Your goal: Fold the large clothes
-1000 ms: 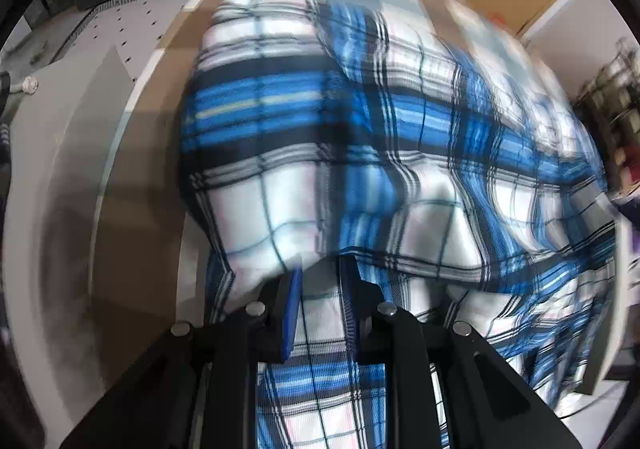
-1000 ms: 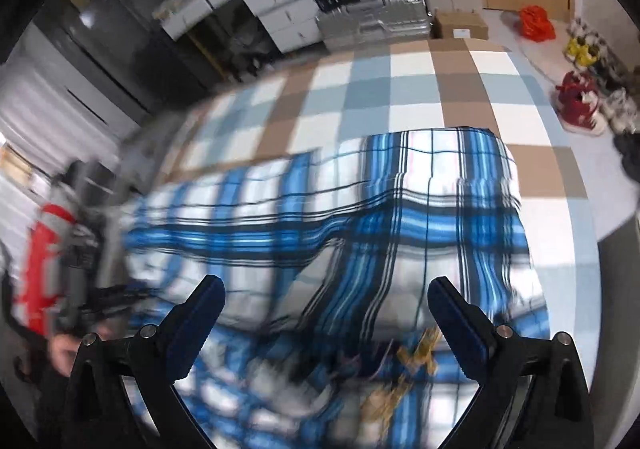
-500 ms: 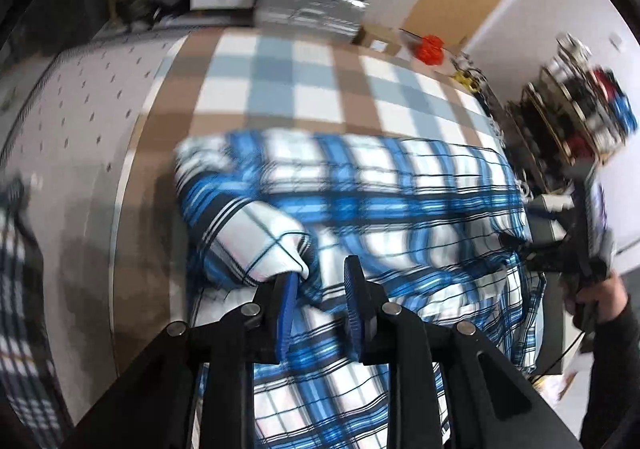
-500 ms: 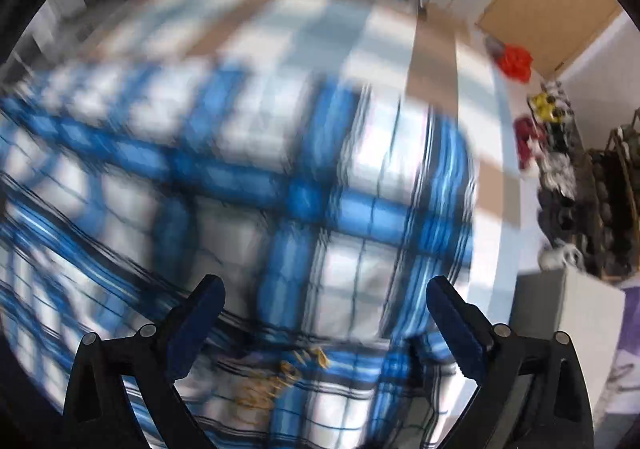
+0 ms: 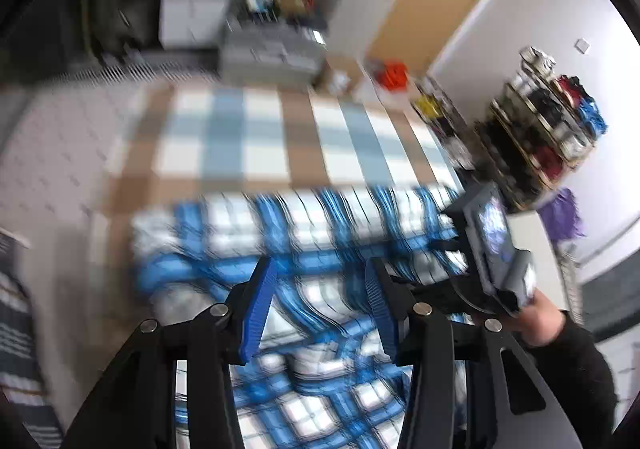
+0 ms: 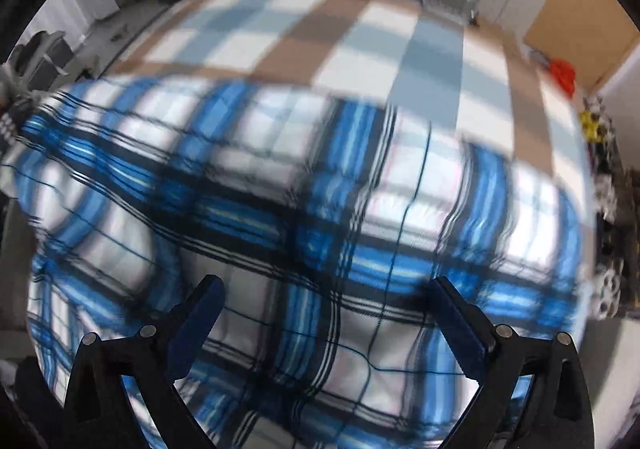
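Note:
A blue, white and black plaid shirt point(image 5: 304, 245) lies folded over on a checked bed cover point(image 5: 260, 141). In the right wrist view the shirt point(image 6: 320, 209) fills most of the frame, motion-blurred. My left gripper point(image 5: 320, 289) is open and empty, raised above the near part of the shirt. My right gripper point(image 6: 324, 301) is wide open and empty, just above the shirt. The right gripper also shows in the left wrist view point(image 5: 488, 249), held by a hand at the shirt's right edge.
The cover point(image 6: 360, 49) of beige, white and pale blue squares stretches beyond the shirt. Drawers and a suitcase point(image 5: 272, 49) stand past the bed's far end. A shoe rack point(image 5: 552, 121) stands to the right. A striped dark cloth point(image 5: 16, 321) lies at the left.
My left gripper let go of the shirt fold, opened and lifted back. The shirt settled flat. My right gripper stayed open and moved over the shirt.

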{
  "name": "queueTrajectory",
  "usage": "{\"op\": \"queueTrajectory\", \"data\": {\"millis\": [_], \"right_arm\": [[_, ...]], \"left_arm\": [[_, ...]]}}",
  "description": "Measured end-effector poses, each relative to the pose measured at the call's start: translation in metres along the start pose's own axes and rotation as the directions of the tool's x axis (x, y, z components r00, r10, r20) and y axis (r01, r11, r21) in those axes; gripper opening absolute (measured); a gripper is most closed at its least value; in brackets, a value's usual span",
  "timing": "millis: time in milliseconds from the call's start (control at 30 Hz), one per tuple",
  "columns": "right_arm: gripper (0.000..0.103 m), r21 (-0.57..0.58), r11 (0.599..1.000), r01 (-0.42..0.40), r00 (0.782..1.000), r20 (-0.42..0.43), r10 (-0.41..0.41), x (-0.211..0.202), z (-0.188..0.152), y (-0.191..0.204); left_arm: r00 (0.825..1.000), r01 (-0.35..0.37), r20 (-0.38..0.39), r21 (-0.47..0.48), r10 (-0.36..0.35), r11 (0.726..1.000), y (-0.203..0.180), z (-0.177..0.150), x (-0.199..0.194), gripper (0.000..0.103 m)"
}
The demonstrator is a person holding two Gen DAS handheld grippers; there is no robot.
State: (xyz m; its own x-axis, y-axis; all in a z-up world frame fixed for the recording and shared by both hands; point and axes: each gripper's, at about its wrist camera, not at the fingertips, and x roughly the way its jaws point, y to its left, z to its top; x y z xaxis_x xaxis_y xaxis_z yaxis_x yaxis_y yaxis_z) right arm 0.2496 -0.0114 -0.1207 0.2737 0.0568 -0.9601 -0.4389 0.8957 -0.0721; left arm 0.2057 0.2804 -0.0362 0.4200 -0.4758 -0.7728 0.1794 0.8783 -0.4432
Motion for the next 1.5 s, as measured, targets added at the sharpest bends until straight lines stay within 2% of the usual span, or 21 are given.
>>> {"op": "queueTrajectory", "data": {"millis": [67, 167, 233, 300, 400, 500, 533, 700, 767, 833, 900, 967, 1033, 1067, 1133, 1233, 1333, 1367, 1400, 1467, 1500], "right_arm": [[0.102, -0.004, 1.000, 0.014, 0.999, -0.034, -0.014, 0.013, -0.008, -0.003], [0.102, -0.023, 1.000, 0.010, 1.000, -0.006, -0.010, 0.012, -0.020, -0.009], [0.102, -0.044, 0.999, 0.002, 1.000, -0.003, -0.002, 0.010, -0.028, -0.013], [0.103, -0.044, 0.999, -0.011, 1.000, -0.008, 0.011, 0.010, -0.036, -0.020], [0.103, -0.053, 0.999, -0.008, 0.999, -0.043, 0.006, 0.011, -0.045, -0.026], [0.103, -0.057, 0.998, -0.021, 0.994, -0.106, 0.015, 0.008, -0.051, -0.031], [0.102, -0.060, 0.998, -0.020, 0.993, -0.114, 0.014, 0.004, -0.050, -0.033], [0.103, 0.027, 0.994, -0.109, 0.994, 0.035, 0.108, -0.044, -0.021, -0.053], [0.103, 0.076, 0.988, -0.138, 0.988, 0.081, 0.132, -0.054, -0.001, -0.058], [0.103, 0.105, 0.987, -0.123, 0.990, 0.080, 0.115, -0.049, 0.014, -0.059], [0.103, 0.122, 0.990, -0.071, 0.997, 0.039, 0.066, -0.030, 0.030, -0.059], [0.103, 0.141, 0.990, -0.014, 1.000, -0.005, 0.015, -0.008, 0.038, -0.066], [0.103, 0.145, 0.989, 0.024, 0.998, -0.055, -0.016, 0.015, 0.044, -0.073], [0.103, 0.130, 0.992, 0.007, 0.997, -0.075, 0.002, 0.027, 0.041, -0.078], [0.103, 0.066, 0.998, -0.010, 0.999, -0.045, 0.013, 0.028, 0.035, -0.077], [0.102, 0.000, 0.999, -0.032, 0.998, -0.063, 0.032, 0.020, 0.031, -0.078], [0.103, 0.020, 1.000, -0.010, 0.999, 0.038, 0.009, -0.008, 0.026, -0.089], [0.103, 0.026, 1.000, 0.010, 0.999, 0.051, -0.012, -0.010, 0.024, -0.094], [0.103, 0.041, 0.997, 0.063, 0.997, 0.036, -0.064, -0.004, 0.020, -0.102], [0.103, 0.069, 0.991, 0.114, 0.992, -0.054, -0.110, 0.018, 0.011, -0.113], [0.103, 0.093, 0.992, 0.088, 0.995, -0.046, -0.084, 0.023, 0.002, -0.117]], "left_arm": [[0.994, -0.017, -0.104, -0.032, 0.014, 0.999, 0.010, -0.005, 0.037, 0.041], [0.981, -0.078, -0.187, -0.095, 0.060, 0.992, 0.042, -0.019, 0.078, 0.040], [0.976, -0.035, -0.217, -0.178, -0.004, 0.983, 0.065, -0.030, 0.090, 0.040], [0.976, 0.024, -0.200, -0.307, -0.089, 0.951, 0.094, -0.041, 0.092, 0.040], [0.974, 0.082, -0.168, -0.376, -0.154, 0.923, 0.118, -0.048, 0.087, 0.039], [0.976, 0.018, -0.200, -0.324, -0.087, 0.946, 0.114, -0.046, 0.075, 0.039], [0.977, 0.021, -0.194, -0.308, -0.084, 0.951, 0.110, -0.043, 0.068, 0.039], [0.982, 0.150, -0.093, -0.168, -0.167, 0.974, 0.058, -0.006, 0.025, 0.039], [0.987, 0.148, -0.054, -0.092, -0.154, 0.985, 0.034, 0.017, 0.022, 0.041], [0.994, 0.079, -0.072, -0.059, -0.083, 0.995, 0.027, 0.032, 0.043, 0.047], [0.991, -0.023, -0.131, -0.073, 0.013, 0.997, 0.036, 0.039, 0.080, 0.047], [0.984, -0.060, -0.176, -0.132, 0.036, 0.989, 0.055, 0.037, 0.101, 0.047], [0.977, -0.030, -0.212, -0.222, -0.018, 0.975, 0.080, 0.031, 0.124, 0.047], [0.976, -0.008, -0.211, -0.251, -0.046, 0.968, 0.088, 0.028, 0.129, 0.046], [0.976, 0.035, -0.198, -0.271, -0.092, 0.962, 0.093, 0.023, 0.131, 0.046], [0.974, 0.027, -0.213, -0.247, -0.081, 0.969, 0.090, 0.022, 0.122, 0.046], [0.980, 0.070, -0.169, -0.199, -0.104, 0.978, 0.077, 0.025, 0.099, 0.046], [0.987, 0.036, -0.148, -0.160, -0.060, 0.986, 0.073, 0.026, 0.096, 0.046], [0.988, -0.040, -0.151, -0.123, 0.021, 0.992, 0.071, 0.023, 0.101, 0.046], [0.976, -0.069, -0.215, -0.120, 0.042, 0.990, 0.077, 0.020, 0.123, 0.046], [0.972, -0.070, -0.232, -0.141, 0.035, 0.988, 0.079, 0.018, 0.130, 0.045]]}}
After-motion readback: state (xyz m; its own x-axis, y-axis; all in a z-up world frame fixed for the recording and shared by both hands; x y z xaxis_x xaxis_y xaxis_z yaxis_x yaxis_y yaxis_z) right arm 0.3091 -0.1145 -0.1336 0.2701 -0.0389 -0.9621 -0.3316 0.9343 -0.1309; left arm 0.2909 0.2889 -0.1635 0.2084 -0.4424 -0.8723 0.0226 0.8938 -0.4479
